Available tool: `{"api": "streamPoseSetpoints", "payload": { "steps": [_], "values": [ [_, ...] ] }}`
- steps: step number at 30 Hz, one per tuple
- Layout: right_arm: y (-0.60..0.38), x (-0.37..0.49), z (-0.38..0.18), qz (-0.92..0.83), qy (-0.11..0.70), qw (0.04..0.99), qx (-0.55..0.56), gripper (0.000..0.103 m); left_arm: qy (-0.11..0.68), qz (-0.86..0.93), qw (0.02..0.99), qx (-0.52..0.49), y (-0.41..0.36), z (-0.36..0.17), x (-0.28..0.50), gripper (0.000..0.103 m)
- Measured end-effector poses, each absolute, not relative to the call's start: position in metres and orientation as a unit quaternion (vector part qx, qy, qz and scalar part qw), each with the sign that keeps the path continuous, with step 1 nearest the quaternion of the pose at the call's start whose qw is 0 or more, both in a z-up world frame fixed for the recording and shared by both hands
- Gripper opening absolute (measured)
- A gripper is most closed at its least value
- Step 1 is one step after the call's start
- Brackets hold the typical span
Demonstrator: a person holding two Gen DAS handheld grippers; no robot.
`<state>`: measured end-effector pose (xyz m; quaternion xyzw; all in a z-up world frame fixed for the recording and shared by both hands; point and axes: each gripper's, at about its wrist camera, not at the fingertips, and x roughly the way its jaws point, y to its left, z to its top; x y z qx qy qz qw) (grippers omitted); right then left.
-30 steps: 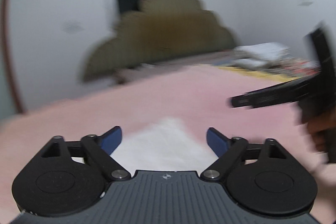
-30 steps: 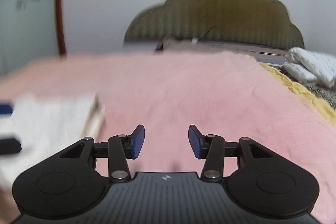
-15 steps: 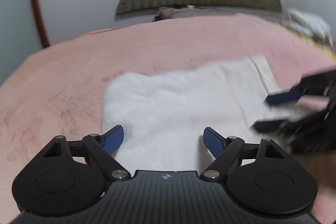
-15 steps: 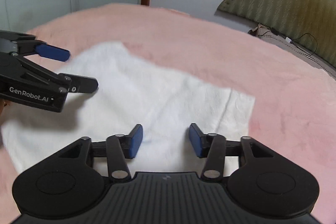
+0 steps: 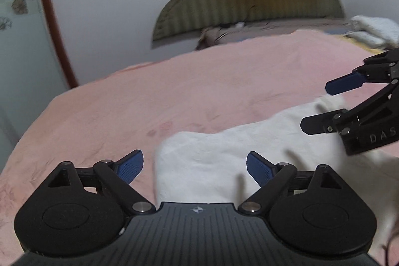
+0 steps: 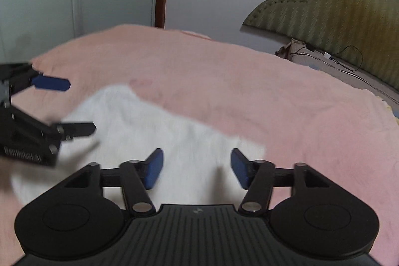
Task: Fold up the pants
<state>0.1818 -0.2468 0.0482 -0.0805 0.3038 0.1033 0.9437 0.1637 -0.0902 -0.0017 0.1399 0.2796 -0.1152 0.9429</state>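
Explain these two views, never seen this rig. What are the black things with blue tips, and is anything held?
No robot: a person holds one pair of tongs in each hand, each with a fisheye camera looking along its fingers. One view is from the left tongs, the other from the right tongs, whose jaws have just been opening. Each view shows the other tongs at its edge. White pants lie folded on a pink bedspread. Both tongs are open above the pants; nothing is held.

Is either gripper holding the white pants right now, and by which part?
Nothing is held: left gripper and right gripper are open above the folded white pants.
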Motion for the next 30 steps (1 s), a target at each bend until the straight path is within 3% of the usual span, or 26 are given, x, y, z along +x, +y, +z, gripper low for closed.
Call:
{"api": "streamPoseSetpoints", "payload": {
  "steps": [4, 7, 14, 21, 30],
  "values": [
    [-0.226, 0.222, 0.023, 0.099, 0.353, 0.924, -0.111, 0.075, 0.333, -0.123, 0.926, 0.132, -0.090, -0.020, 0.176, 0.088],
    [-0.221, 0.203, 0.005, 0.119, 0.364, 0.911, -0.156, 0.081, 0.313, -0.157, 0.922, 0.168, -0.090, -0.032, 0.148, 0.089],
    [-0.257, 0.118, 0.001, 0.135, 0.388, 0.899, -0.152, 0.081, 0.265, -0.198, 0.920, 0.209, -0.084, -0.036, 0.092, 0.083],
    [-0.242, 0.101, 0.028, 0.127, 0.328, 0.928, -0.122, 0.082, 0.279, -0.198, 0.925, 0.166, -0.099, -0.043, 0.077, 0.085],
    [-0.230, 0.124, 0.003, 0.118, 0.362, 0.921, -0.083, 0.086, 0.291, -0.149, 0.932, 0.153, -0.107, -0.043, 0.072, 0.090]
  ]
}}
